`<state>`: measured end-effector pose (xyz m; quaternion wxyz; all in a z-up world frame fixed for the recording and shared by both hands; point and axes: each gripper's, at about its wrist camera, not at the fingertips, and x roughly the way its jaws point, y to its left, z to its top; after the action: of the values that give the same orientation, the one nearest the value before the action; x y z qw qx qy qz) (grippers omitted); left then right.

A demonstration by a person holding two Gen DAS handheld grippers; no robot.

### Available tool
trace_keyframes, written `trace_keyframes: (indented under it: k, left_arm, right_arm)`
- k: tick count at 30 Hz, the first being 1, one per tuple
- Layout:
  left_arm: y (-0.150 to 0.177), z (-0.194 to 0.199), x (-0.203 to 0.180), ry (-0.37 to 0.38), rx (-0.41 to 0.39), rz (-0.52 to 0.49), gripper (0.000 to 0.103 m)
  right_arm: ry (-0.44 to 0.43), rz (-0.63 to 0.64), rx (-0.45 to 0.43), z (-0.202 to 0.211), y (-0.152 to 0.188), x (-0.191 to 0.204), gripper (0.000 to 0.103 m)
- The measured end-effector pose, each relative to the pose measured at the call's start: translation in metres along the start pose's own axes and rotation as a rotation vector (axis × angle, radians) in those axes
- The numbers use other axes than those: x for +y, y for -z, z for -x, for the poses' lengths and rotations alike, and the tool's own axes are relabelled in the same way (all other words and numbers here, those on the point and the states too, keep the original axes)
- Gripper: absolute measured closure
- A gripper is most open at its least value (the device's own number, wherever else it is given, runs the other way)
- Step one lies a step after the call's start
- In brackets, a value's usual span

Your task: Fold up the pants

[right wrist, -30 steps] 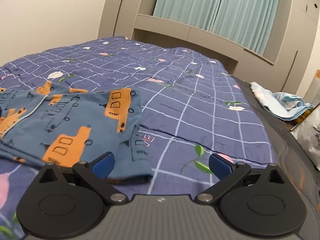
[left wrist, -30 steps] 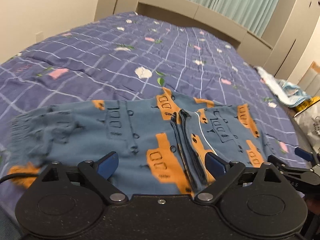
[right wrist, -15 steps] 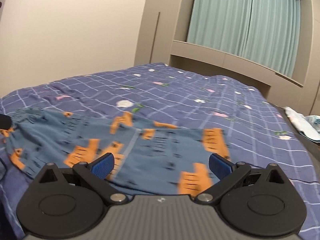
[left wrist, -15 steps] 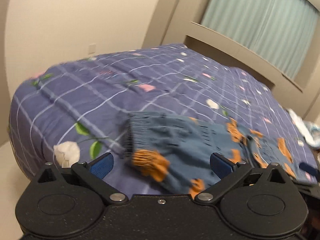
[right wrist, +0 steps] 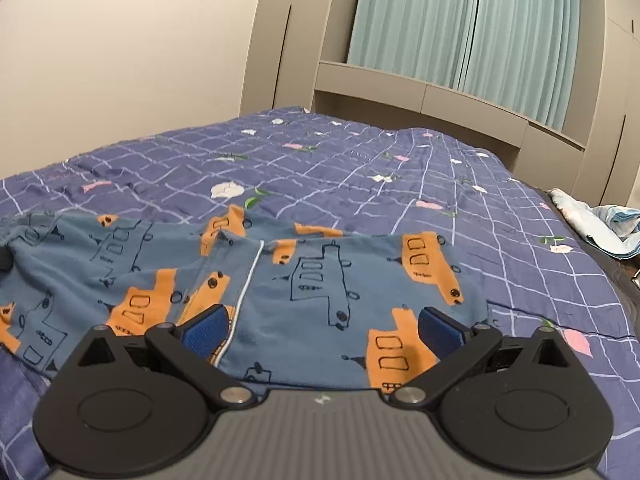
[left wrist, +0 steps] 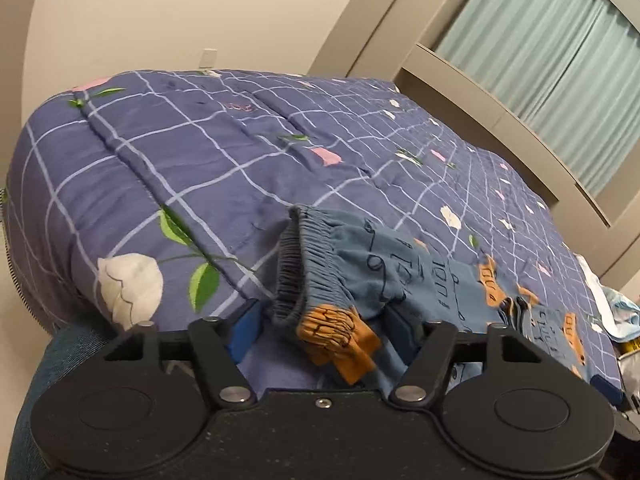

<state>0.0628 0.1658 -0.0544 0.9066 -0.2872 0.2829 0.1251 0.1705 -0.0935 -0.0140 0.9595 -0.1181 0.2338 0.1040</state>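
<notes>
Straddling the pants [left wrist: 400,276] waistband, both the left hand-held gripper [left wrist: 324,330] and right hand-held gripper [right wrist: 320,330] are held wide apart, nothing gripped; only one layer may be pinched.

The left claw [left wrist: 324,334] straddles the pants [left wrist: 404,280] waistband on the quilt [left wrist: 200,168], seemingly not clamped.

The left gripper [left wrist: 322,330] is all black: two round discs, angled link arms with silver pivot screws, and blue padded fingers [left wrist: 243,330]. The right gripper [right wrist: 320,330] has the same black linkage, on a ribbed grey body with a small white mark at 12 o'clock.
</notes>
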Motion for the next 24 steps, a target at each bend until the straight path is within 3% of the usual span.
trace_keyframes:
  k: [1,7,13,24]
  left_arm:
    - [0.0,0.0,0.0,-0.009,-0.002,0.005,0.049]
    - [-0.004,0.007,0.001,0.004,0.0,0.055,0.08]
    - [-0.019,0.024,-0.025,0.041,-0.059,0.013,0.083]
    - [-0.037,0.043,-0.145,0.289,-0.152,-0.282,0.083]
  right_arm:
    - [0.0,0.002,0.001,-0.001,0.001,0.0,0.0]
    - [-0.008,-0.013,-0.001,0.0,0.0,-0.002,0.0]
    - [-0.026,-0.016,-0.023,0.008,0.001,-0.005,0.0]
    - [-0.017,-0.004,-0.06,0.023,0.007,-0.031,0.0]
